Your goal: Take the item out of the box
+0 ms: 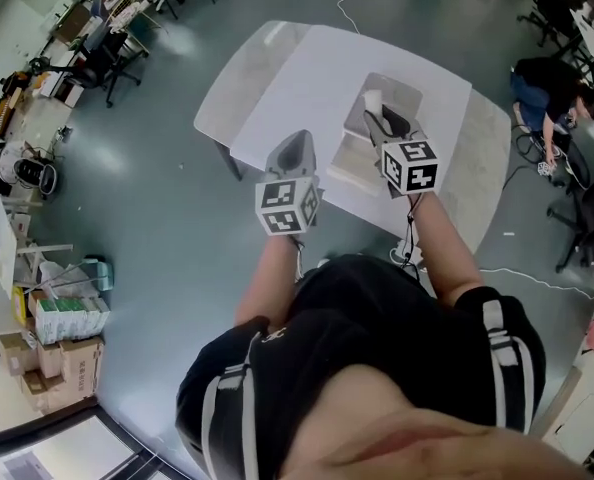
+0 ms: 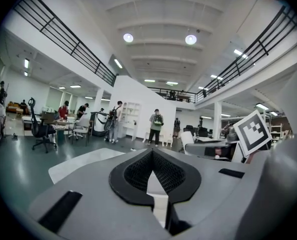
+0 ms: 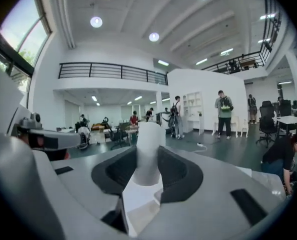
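A big hall with a grey floor and a railed upper gallery surrounds the white square table (image 1: 317,68). The left tongs (image 1: 297,140) (image 2: 152,153) hang over the table's near edge, closed tip to tip with nothing in them. The right tongs (image 1: 379,118) (image 3: 148,166) are clamped on the white upright cylinder (image 1: 373,100) (image 3: 149,146), which is held over the open white cardboard box (image 1: 349,168) (image 3: 141,204) on the table. Whether the cylinder's foot is clear of the box cannot be told.
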{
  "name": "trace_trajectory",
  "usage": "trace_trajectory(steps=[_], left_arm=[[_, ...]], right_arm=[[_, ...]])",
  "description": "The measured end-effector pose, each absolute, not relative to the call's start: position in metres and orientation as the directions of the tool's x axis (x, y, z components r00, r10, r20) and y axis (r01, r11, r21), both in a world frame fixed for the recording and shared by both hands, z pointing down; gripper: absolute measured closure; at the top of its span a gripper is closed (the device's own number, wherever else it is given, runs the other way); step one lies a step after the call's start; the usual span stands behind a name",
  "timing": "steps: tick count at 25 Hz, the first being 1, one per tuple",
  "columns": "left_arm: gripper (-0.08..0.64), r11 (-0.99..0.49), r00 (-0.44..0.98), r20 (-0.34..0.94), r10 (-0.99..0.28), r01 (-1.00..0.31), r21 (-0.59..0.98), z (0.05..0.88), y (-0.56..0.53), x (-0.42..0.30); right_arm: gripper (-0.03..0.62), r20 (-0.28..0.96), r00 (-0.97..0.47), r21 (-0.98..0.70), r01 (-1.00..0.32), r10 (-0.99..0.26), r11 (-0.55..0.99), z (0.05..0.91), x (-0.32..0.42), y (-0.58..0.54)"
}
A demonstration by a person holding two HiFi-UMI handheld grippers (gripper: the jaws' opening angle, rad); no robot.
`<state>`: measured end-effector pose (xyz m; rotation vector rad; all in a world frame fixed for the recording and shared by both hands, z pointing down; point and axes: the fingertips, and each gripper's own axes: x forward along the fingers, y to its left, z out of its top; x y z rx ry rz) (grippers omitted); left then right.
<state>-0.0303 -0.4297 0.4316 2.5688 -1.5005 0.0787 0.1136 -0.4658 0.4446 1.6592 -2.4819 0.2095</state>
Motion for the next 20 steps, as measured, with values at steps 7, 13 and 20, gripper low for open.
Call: trace_trajectory(steps=[7, 13, 20], left_arm=[[0.548, -0.512, 0.524, 0.123, -0.843, -0.851, 0.121, 0.433, -0.429, -0.009], [0.548, -0.529, 0.541, 0.126, -0.831, -0.84, 0.121, 0.434, -0.427, 0.005], [0.548, -0.53, 0.542, 0.126, -0.831, -0.839, 0.119, 0.435, -0.424, 0.009]], right_arm=[[0.462, -0.066, -0.284, -0.021, -0.958, -0.957, 0.286, 0.393, 0.148, -0.432], [0.463, -0.084, -0.269, -0.026, -0.962, -0.96, 0.272, 0.399, 0.158, -0.413], [0.463, -0.082, -0.271, -0.029, -0.961, -0.959, 0.275, 0.402, 0.159, -0.41]])
